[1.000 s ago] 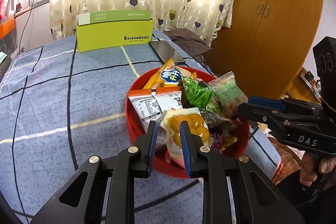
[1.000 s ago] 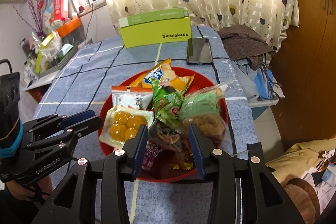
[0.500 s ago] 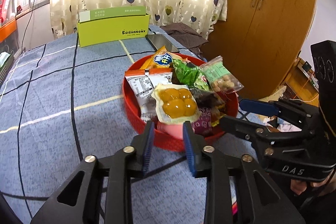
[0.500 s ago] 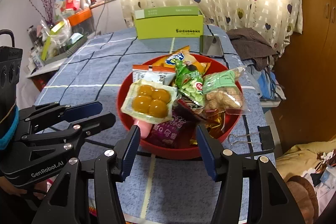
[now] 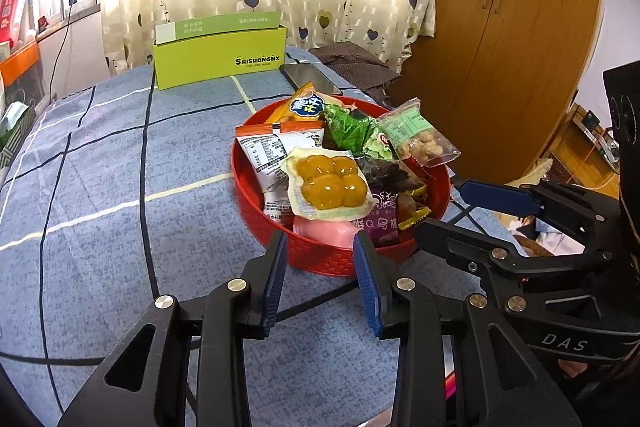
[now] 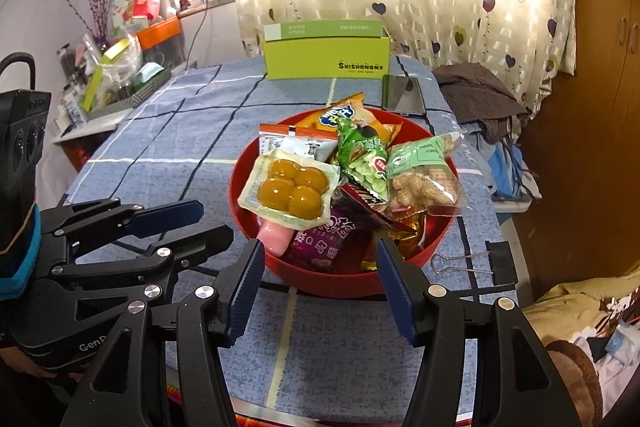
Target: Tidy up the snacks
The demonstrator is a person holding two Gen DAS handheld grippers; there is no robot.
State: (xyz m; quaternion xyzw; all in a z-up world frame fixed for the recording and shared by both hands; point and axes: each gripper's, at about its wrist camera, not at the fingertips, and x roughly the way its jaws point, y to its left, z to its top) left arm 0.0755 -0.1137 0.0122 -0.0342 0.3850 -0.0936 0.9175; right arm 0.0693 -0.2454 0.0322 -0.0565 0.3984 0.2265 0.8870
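Both of my tools now sit back from the red basket (image 6: 440, 239), where a second ago they hung over the snacks. My left tool (image 5: 320, 259) has just been opening; its jaws stand slightly apart, nothing between them. My right tool (image 6: 318, 267) has also just been opening and gapes wide, empty. I judge the sorting nearly done. Count: one basket on the bench (image 5: 120, 187), about eight packets inside, including one yellow ball pack (image 6: 290, 189); one green box (image 6: 326, 61), one phone (image 6: 402, 95), one binder clip (image 6: 472, 263).
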